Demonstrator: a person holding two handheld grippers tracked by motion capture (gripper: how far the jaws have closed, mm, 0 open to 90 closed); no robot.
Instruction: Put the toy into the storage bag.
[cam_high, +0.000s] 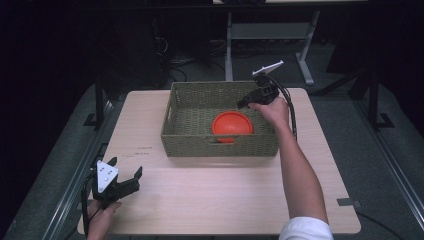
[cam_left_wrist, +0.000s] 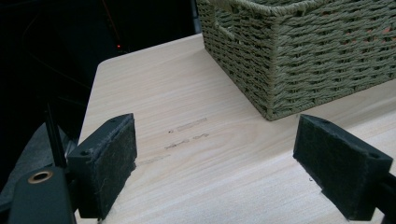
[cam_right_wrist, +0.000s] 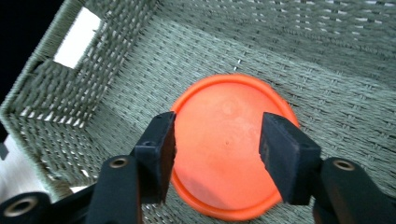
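An orange round plate (cam_high: 232, 126) lies flat on the floor of a green woven basket (cam_high: 175, 131) in the middle of the table. My right gripper (cam_high: 244, 104) hovers over the basket's right side, above the plate (cam_right_wrist: 223, 149), open, with nothing between its jaws. The plate shows through the gap between them. My left gripper (cam_high: 126, 171) rests low at the table's front left corner, open and empty. Its pads (cam_left_wrist: 111, 163) stand wide apart over bare wood, and the basket's near corner (cam_left_wrist: 275, 74) lies ahead of them.
The light wooden table (cam_high: 225, 195) has bare room in front of and to the left of the basket. Faint marks (cam_left_wrist: 187, 135) show on the wood. The basket has a handle cut-out (cam_right_wrist: 77, 37) in its end wall. Dark floor and a desk frame (cam_high: 270, 45) lie beyond.
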